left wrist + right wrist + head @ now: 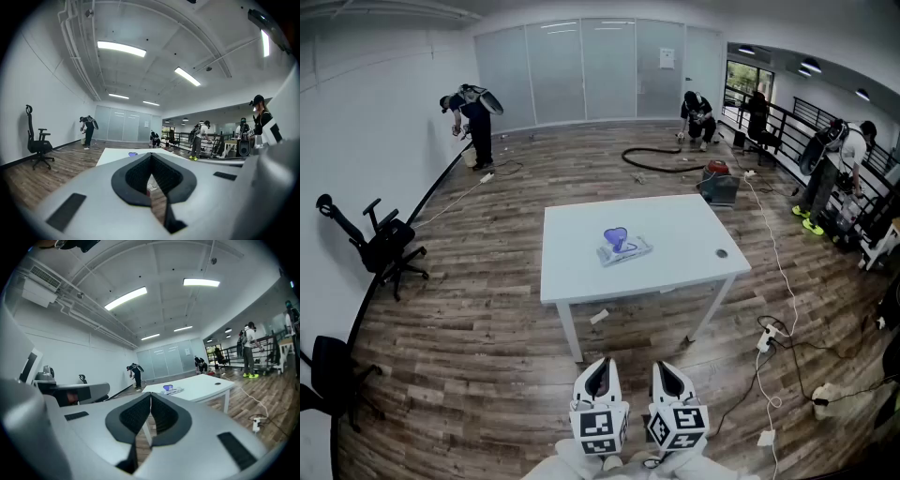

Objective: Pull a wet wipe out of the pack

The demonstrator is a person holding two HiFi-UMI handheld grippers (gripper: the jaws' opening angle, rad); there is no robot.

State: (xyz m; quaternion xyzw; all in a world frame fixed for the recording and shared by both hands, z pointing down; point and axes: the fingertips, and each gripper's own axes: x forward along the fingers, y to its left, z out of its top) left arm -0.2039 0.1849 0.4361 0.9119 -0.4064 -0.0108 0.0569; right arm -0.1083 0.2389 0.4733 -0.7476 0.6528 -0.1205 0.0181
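Standing on the wood floor well short of the near edge of the white worktop (675,230), the person holds both tools low and side by side, pointed towards the worktop. The left gripper (598,367) has its jaws pressed together with nothing between them, as the left gripper view shows (151,157). The right gripper (668,370) is the same in its own view (150,394): pads meeting, nothing held.

The wet wipe pack (624,249) lies flat near the middle of the worktop, slightly towards its left side, with bare surface all round it. A purple flap (616,237) stands up from the top of the pack. It looks like the lid lifted open, though from this far I cannot be sure. No loose wipe shows on the worktop, and none trails from the pack as far as I can tell. The right gripper view also catches the pack (171,389) on the worktop, far ahead of the jaws.

By my reading the task has not begun. Neither gripper is near the pack, and nothing has been drawn out. Everything is left to do: closing the gap to the worktop, opening a gripper, steadying the pack, pinching the top wipe and pulling it free.
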